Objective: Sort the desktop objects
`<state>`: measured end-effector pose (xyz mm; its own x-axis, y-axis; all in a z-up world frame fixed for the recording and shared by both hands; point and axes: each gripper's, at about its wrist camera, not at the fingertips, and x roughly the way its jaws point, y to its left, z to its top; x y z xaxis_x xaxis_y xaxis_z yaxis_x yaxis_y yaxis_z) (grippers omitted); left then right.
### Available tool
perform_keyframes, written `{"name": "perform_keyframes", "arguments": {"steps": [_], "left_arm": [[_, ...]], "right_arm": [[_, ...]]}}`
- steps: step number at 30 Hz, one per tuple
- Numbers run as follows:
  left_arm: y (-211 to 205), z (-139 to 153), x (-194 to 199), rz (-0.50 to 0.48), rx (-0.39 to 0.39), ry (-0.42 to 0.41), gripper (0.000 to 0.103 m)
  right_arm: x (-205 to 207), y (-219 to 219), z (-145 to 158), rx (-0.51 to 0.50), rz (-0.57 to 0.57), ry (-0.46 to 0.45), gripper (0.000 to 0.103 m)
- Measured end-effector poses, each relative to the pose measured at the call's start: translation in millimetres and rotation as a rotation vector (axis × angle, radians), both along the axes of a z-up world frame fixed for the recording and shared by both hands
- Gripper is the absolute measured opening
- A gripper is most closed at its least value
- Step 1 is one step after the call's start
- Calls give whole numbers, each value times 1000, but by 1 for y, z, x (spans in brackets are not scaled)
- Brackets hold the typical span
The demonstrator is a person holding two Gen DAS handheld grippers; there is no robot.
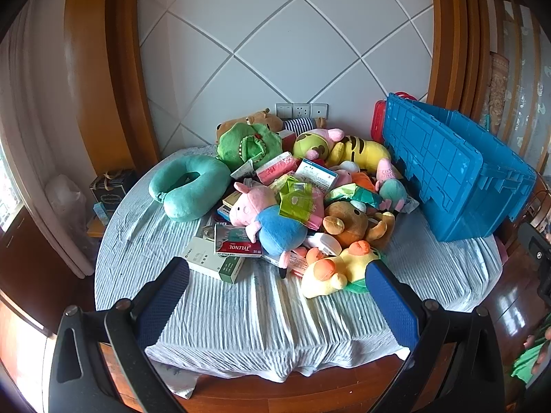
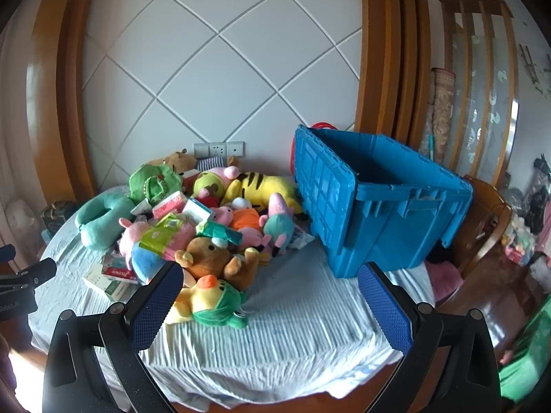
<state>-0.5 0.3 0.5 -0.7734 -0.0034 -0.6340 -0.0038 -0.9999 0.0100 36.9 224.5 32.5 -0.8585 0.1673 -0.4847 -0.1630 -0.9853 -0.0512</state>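
Observation:
A heap of plush toys and medicine boxes lies on the cloth-covered table [image 1: 241, 316]: a pink pig in blue [image 1: 272, 222], a brown bear [image 1: 354, 223], a yellow duck [image 1: 341, 268], a striped tiger [image 1: 361, 149], a teal neck pillow [image 1: 186, 187] and a Tylenol box [image 1: 237, 246]. A blue crate [image 1: 458, 172] stands on the right, open at the top [image 2: 378, 206]. My left gripper [image 1: 277, 275] hangs open in front of the heap, holding nothing. My right gripper [image 2: 268, 282] is open too, with the duck [image 2: 213, 301] by its left finger.
The table's wooden rim [image 1: 275, 392] shows below the cloth. A wooden chair [image 2: 485, 227] stands right of the crate. Wall sockets [image 1: 302, 110] sit behind the heap. A dark gift bag [image 1: 110, 189] rests left of the table.

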Motion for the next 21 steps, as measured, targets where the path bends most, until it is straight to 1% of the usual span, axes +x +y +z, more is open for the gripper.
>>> {"name": "perform_keyframes", "arguments": {"steps": [11, 13, 21], "left_arm": [[5, 10, -7, 3, -20, -2, 103], [4, 8, -2, -5, -19, 10, 103], [1, 7, -3, -7, -1, 16, 103]], "right_arm": [[0, -1, 1, 1, 6, -16, 103], [0, -1, 2, 2, 7, -18, 103], [-1, -1, 2, 2, 12, -28, 103]]}}
